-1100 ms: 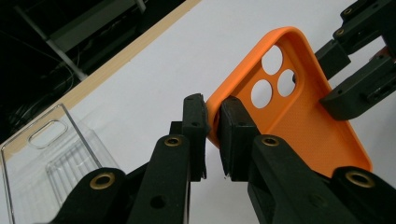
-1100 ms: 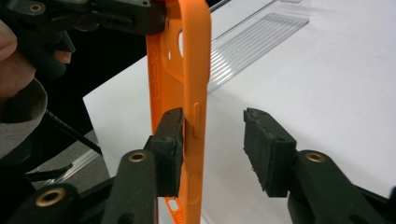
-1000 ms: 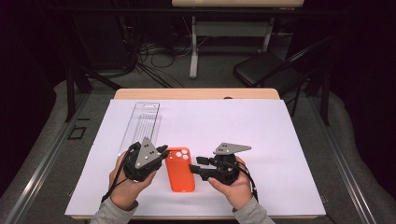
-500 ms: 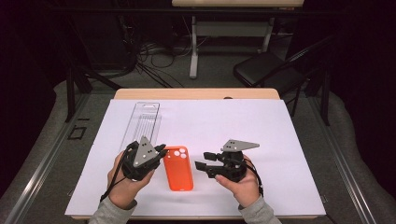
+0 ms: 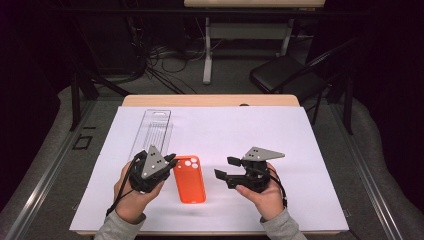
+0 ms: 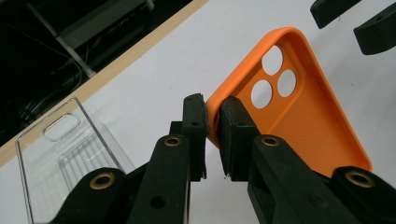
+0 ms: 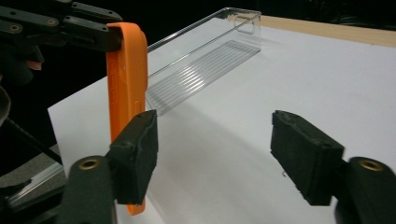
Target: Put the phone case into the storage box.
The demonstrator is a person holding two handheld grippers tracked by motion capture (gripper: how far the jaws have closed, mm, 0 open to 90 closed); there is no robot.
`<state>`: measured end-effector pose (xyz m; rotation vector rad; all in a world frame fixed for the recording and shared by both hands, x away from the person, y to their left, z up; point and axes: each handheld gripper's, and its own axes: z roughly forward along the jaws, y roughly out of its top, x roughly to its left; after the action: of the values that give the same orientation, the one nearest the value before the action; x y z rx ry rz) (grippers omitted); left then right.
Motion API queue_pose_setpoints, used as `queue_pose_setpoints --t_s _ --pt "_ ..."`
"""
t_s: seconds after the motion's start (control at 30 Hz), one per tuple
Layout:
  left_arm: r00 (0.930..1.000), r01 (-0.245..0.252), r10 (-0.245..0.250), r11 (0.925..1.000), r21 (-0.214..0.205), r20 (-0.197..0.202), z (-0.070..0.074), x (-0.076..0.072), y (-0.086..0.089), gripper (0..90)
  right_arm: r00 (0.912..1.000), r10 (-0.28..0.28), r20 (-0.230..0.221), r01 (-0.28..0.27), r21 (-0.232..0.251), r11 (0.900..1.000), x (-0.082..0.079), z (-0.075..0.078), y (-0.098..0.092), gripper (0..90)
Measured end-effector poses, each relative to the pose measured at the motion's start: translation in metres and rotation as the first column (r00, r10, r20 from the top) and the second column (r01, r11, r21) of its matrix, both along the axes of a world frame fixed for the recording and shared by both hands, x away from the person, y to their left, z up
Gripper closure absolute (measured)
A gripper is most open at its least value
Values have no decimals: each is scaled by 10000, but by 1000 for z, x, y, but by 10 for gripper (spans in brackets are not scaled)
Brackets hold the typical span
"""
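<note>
On the table (image 5: pixel 210 101), from the high view: white sheet (image 5: pixel 300 150) over most of the top, orange phone case (image 5: pixel 190 180) lying lengthwise near the front edge, 3 camera holes at its far end. Left gripper (image 5: pixel 169 161) just beside the case's far left corner, held in the left hand (image 5: pixel 131 200), grey plate on top. Right gripper (image 5: pixel 226 167) to the right of the case, apart from it, held in the right hand (image 5: pixel 261 196), jaws pointing left toward the case and just been opening, nothing between them. Clear plastic tray (image 5: pixel 155 130) beyond the left gripper, lying flat on the sheet.

Left gripper view: jaws clamped on the rim of the orange phone case (image 6: pixel 303 112) at its corner, the 2 pads pressing the thin edge from both sides. Case interior facing up, 3 round holes close to the pinched corner. Clear plastic tray (image 6: pixel 70 149) to the left, near the wooden table edge (image 6: pixel 126 60). Tips of the right gripper (image 6: pixel 355 18) at the top right, apart from the case.

Right gripper view: jaws standing well apart over bare white sheet (image 7: pixel 327 74), nothing held. Orange phone case (image 7: pixel 127 79) seen edge-on at the left, behind the left pad, gripped at its top by the left gripper (image 7: pixel 100 37). Clear plastic tray (image 7: pixel 210 56) stretching away behind it.
</note>
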<state>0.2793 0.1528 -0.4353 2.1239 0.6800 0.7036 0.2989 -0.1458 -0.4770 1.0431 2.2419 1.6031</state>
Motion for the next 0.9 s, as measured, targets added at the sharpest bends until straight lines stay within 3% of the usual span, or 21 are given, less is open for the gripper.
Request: queue_pose_setpoints --t_s 0.2,0.33,0.6,0.77,0.9 --pt "9999 5 -6 10000 -59 -143 -1 1 -1 815 9996 -240 143 241 -65 9997 1 -2 -9 246" --pt "9997 8 -9 10000 -29 -231 -1 3 -2 815 9981 -544 292 557 -461 9974 2 -6 -16 200" --pt "9990 -55 42 9996 -286 -445 -1 9 0 812 9970 -777 -28 775 -379 9963 2 -12 -34 182" --pt "9983 -221 191 9983 -538 -556 0 11 5 811 9953 -970 16 970 -266 9949 1 -12 -43 183" --pt "9983 -348 327 9984 -441 -485 0 13 9 811 9945 -1042 -89 1038 -351 9940 -1 -15 -47 184"
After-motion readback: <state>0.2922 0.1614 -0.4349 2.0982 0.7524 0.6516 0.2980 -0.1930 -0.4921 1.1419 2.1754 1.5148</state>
